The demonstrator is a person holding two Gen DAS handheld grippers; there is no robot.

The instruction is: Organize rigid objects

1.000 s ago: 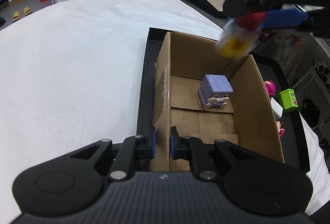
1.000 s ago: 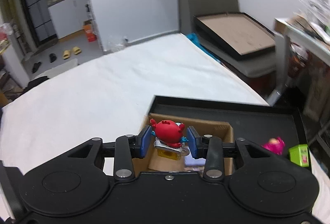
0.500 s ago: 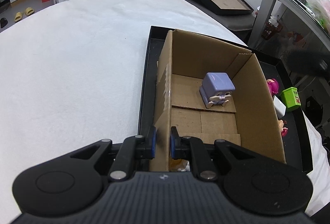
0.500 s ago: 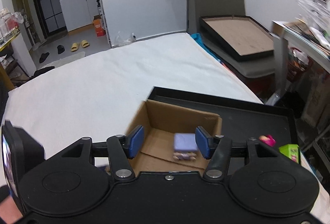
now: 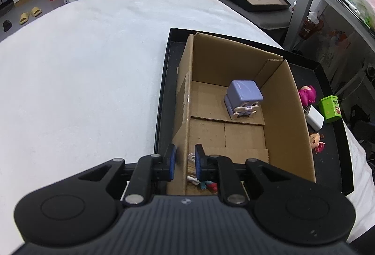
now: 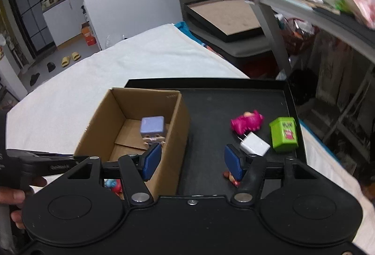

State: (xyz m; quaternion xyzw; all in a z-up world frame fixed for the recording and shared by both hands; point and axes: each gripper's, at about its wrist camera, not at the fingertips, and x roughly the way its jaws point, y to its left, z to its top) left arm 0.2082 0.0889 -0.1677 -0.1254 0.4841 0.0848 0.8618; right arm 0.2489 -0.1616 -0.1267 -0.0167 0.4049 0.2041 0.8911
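Below, we show two wrist views of one moment. Our left gripper point(image 5: 184, 162) clamps the near left wall of the cardboard box point(image 5: 287, 119), one blue pad outside the wall and one inside. Ahead of it, toward the far end of the box floor, stands a lilac cube-headed figurine point(image 5: 243, 96). Just behind the inner pad, at the near end of the floor, lies a red and blue toy point(image 5: 208, 184), partly hidden. Our right gripper point(image 6: 192, 160) hangs wide open and empty above the black tray point(image 6: 211, 104), its left pad over the box's right wall. Ahead and to its right on the tray lie a pink figure point(image 6: 246, 122), a white charger point(image 6: 254, 143) and a green box point(image 6: 283, 134); a small doll point(image 6: 230, 177) shows beside the right pad.
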